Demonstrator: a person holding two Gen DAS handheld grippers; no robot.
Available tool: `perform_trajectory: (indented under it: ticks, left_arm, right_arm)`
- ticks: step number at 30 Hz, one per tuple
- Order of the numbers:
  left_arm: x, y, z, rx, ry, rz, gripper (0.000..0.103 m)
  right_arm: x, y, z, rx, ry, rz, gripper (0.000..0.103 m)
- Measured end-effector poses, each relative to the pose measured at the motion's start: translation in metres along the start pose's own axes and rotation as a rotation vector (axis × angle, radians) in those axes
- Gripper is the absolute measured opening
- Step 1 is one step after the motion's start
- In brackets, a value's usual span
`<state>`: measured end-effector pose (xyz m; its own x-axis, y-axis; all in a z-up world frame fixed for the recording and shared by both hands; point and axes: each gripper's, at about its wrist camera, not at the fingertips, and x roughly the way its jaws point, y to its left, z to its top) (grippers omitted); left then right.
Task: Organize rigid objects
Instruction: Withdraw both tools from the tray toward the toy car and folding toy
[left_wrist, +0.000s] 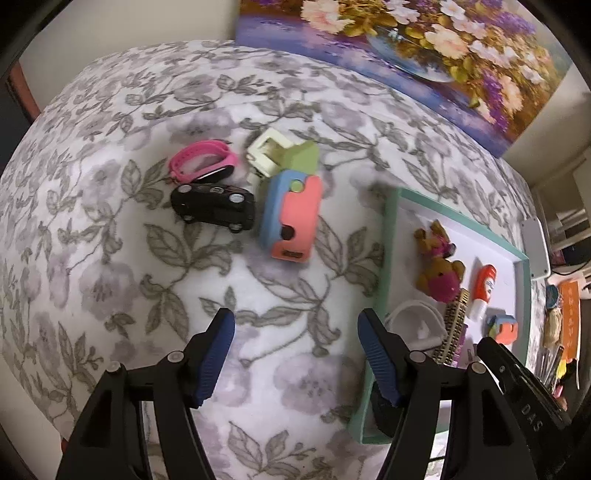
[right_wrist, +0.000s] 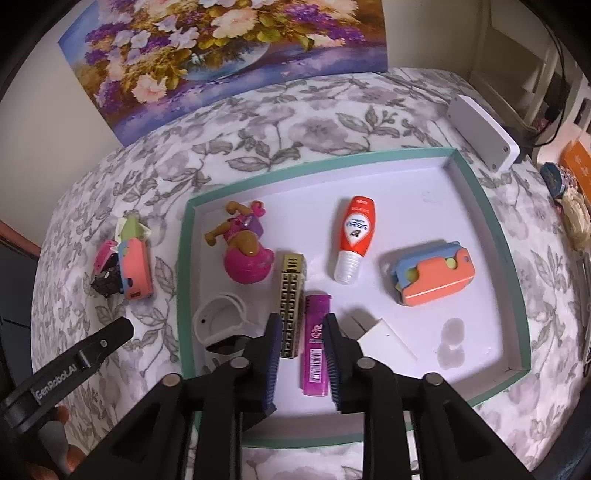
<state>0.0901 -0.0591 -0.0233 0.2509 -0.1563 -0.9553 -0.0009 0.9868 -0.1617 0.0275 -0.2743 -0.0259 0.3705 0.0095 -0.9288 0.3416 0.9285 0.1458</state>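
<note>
My left gripper (left_wrist: 295, 317) hangs open over the flowered cloth with nothing between its fingers. Beyond it lie a black toy car (left_wrist: 214, 205), a pink watch band (left_wrist: 201, 158), a coral and blue case (left_wrist: 291, 221) and a cream and green piece (left_wrist: 273, 153). My right gripper (right_wrist: 302, 321) is over the green-rimmed tray (right_wrist: 184, 277), jaws narrowly apart. A purple lighter (right_wrist: 316, 354) lies flat on the tray floor between them, with a gap at the left pad. A gold lighter (right_wrist: 291, 302) lies just left of it.
The tray also holds a toy dog (right_wrist: 243, 251), a red bottle (right_wrist: 354, 236), another coral and blue case (right_wrist: 432, 277), a white cup (right_wrist: 221, 321) and a white card (right_wrist: 384, 339). A white box (right_wrist: 484, 133) sits behind the tray. A flower painting (right_wrist: 221, 55) leans on the wall.
</note>
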Motion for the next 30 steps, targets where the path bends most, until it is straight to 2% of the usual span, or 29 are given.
perform_trajectory:
  ticks: [1,3,4,6,13,15,19,20,30]
  left_arm:
    - [0.0,0.001,0.0,-0.003,-0.002,0.005,0.071]
    - [0.0,0.002,0.0,-0.005,-0.005,0.014,0.072]
    - [0.0,0.003,0.001,-0.004,-0.007,0.021,0.074]
    - [0.0,0.003,0.001,-0.001,-0.01,0.034,0.088]
    - [0.002,0.004,0.001,0.008,-0.028,0.079,0.089]
    - [0.003,0.005,0.001,0.005,-0.029,0.089,0.091]
    - [0.004,0.009,0.001,-0.012,-0.038,0.099,0.092]
    - [0.003,0.01,0.001,-0.016,-0.042,0.103,0.092]
    - [-0.009,0.028,0.009,-0.043,-0.123,0.193,0.092]
  right_arm:
    - [0.0,0.002,0.0,-0.005,-0.001,-0.001,0.036]
    - [0.0,0.005,-0.001,-0.017,-0.003,-0.008,0.051]
    - [0.0,0.006,-0.001,-0.021,-0.004,-0.012,0.054]
    - [0.001,0.009,-0.001,-0.03,-0.007,-0.021,0.057]
    - [0.008,0.01,-0.001,-0.033,0.014,-0.031,0.075]
    - [0.011,0.009,-0.002,-0.033,0.022,-0.04,0.084]
    - [0.013,0.008,-0.002,-0.036,0.025,-0.05,0.095]
    - [0.013,0.008,-0.002,-0.035,0.022,-0.048,0.101]
    - [0.006,0.003,0.0,0.0,-0.02,-0.024,0.103]
